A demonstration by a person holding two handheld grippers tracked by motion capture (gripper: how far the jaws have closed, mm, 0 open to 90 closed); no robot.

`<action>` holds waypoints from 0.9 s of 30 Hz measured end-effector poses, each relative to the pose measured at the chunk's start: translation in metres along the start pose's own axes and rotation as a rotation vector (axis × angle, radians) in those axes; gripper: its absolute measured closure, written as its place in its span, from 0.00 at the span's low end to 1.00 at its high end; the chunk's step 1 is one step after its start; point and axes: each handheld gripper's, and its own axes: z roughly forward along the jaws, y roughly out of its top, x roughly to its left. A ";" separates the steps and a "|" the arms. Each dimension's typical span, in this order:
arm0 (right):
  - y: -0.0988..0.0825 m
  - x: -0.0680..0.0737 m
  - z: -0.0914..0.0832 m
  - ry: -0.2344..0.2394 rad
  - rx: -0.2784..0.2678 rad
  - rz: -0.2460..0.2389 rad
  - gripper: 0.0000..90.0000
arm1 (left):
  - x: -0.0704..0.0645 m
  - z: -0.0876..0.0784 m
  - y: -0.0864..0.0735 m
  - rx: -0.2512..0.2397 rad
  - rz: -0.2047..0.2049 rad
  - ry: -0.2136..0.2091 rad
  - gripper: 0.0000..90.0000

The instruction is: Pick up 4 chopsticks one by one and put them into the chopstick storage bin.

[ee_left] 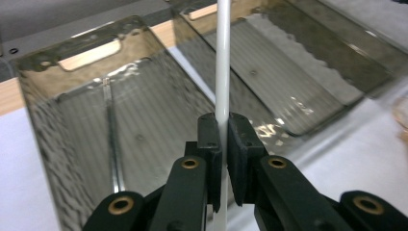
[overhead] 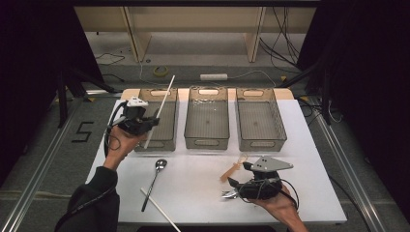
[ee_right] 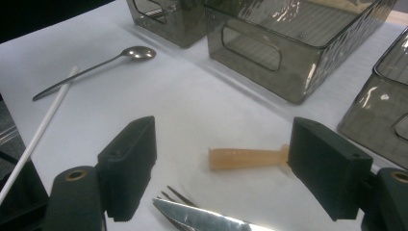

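Note:
My left gripper [overhead: 153,121] is shut on a long white stick [overhead: 163,104] and holds it slanted over the leftmost smoky clear bin [overhead: 157,143]. In the left gripper view the stick [ee_left: 223,57] runs up between the closed pads [ee_left: 210,139], above that bin's floor [ee_left: 139,139]. My right gripper [overhead: 240,174] hovers low over the table's front right, jaws wide open. Between its jaws [ee_right: 222,139] a tan plastic utensil [ee_right: 245,157] lies on the white tabletop, untouched. A metal fork [ee_right: 175,195] and a shiny blade [ee_right: 202,219] lie just beneath the gripper.
A metal spoon [overhead: 155,181] and a second white stick [overhead: 159,209] lie on the table at front left. The middle bin [overhead: 207,142] and the right bin [overhead: 261,145] stand in a row with the left one at the back. Dark floor and cables surround the table.

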 end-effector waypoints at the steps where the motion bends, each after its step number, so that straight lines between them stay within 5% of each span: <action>1: 0.000 0.000 0.000 -0.001 -0.003 -0.001 0.29 | 0.003 0.002 0.002 0.000 -0.004 0.011 0.93; 14: -0.003 0.009 -0.001 0.013 -0.005 -0.005 0.29 | 0.044 0.028 0.003 0.028 -0.071 0.118 0.93; 27: -0.004 0.013 0.002 0.026 0.009 -0.020 0.29 | 0.049 0.052 -0.012 0.072 -0.084 0.145 0.93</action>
